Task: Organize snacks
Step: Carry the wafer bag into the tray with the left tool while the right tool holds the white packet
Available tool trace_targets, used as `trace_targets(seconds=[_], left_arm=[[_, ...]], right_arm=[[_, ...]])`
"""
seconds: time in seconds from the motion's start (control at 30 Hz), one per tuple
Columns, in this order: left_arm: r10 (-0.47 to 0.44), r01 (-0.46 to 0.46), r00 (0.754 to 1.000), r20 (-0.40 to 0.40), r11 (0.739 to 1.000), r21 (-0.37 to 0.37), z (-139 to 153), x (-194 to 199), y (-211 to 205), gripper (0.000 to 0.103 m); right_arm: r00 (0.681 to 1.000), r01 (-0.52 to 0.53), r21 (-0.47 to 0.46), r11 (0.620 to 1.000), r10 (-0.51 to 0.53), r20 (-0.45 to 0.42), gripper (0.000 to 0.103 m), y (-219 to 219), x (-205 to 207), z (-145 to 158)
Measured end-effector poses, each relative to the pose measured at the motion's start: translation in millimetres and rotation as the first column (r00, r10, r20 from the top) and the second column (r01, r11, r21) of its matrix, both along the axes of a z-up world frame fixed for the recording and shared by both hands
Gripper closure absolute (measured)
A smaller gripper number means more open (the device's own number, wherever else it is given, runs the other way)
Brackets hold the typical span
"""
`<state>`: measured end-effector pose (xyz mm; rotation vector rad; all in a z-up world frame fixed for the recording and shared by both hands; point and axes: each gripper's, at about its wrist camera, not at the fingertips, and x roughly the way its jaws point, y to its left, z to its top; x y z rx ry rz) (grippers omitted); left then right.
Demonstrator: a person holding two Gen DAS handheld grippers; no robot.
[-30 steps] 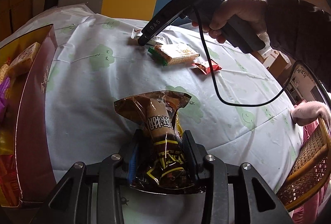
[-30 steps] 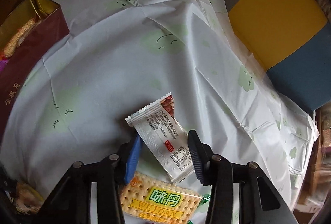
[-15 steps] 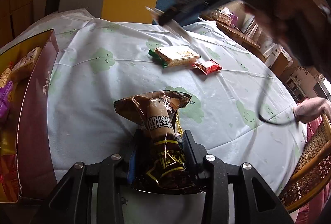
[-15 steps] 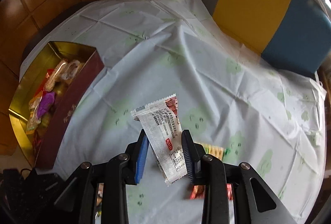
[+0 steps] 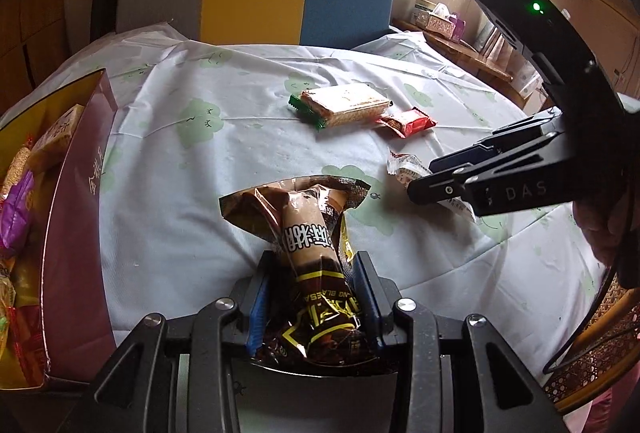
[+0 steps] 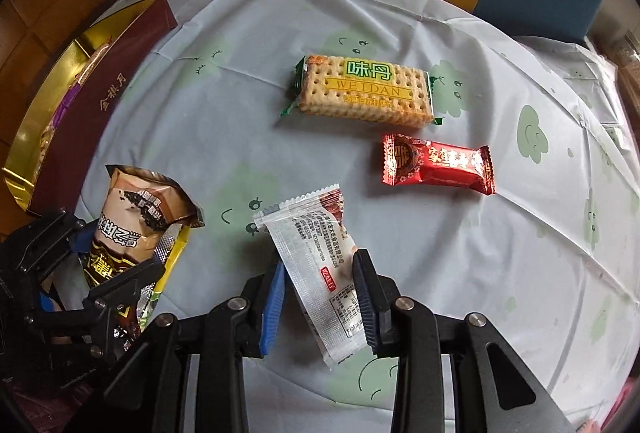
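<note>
Carried across from beyond the cracker pack (image 6: 362, 93), the right gripper (image 6: 320, 297) now hangs nearer, its jaws just eased yet pinching the white sachet (image 6: 316, 253). Left gripper (image 5: 312, 297) clamps the brown snack bag (image 5: 308, 253) beside the gift box (image 5: 76, 201); farther off lies the red candy (image 6: 436, 165).

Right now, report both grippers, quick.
Left gripper: shut on the brown snack bag.
Right gripper: shut on the white sachet, its fingers having just eased wider.
</note>
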<state>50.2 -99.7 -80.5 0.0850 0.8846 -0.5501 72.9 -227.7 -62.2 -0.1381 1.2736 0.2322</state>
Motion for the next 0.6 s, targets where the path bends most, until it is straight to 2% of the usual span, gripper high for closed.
trace_targets(seconds=[0.13,0.3,0.43,0.6], left_arm=[[0.008,-0.008,1.000,-0.015,1.000,0.011,3,0,1,0.066],[-0.021,0.021,1.000,-0.013,0.999,0.024,11,-13,-1,0.067],[-0.046,0.046,0.999,-0.007,0.999,0.007,22,-24,1,0.067],[-0.043,0.043,0.999,0.012,0.998,-0.047,52,-30,17,0.068]], right_arm=[[1.000,0.010,0.015,1.000,-0.010,0.016,0.064,-7,-4,-3],[0.999,-0.021,-0.042,0.999,0.022,0.034,0.063,0,-3,-5],[0.999,-0.018,-0.041,0.999,0.020,0.033,0.063,-2,-1,-3],[0.999,-0.027,-0.054,0.998,0.029,0.038,0.063,0,0,-2]])
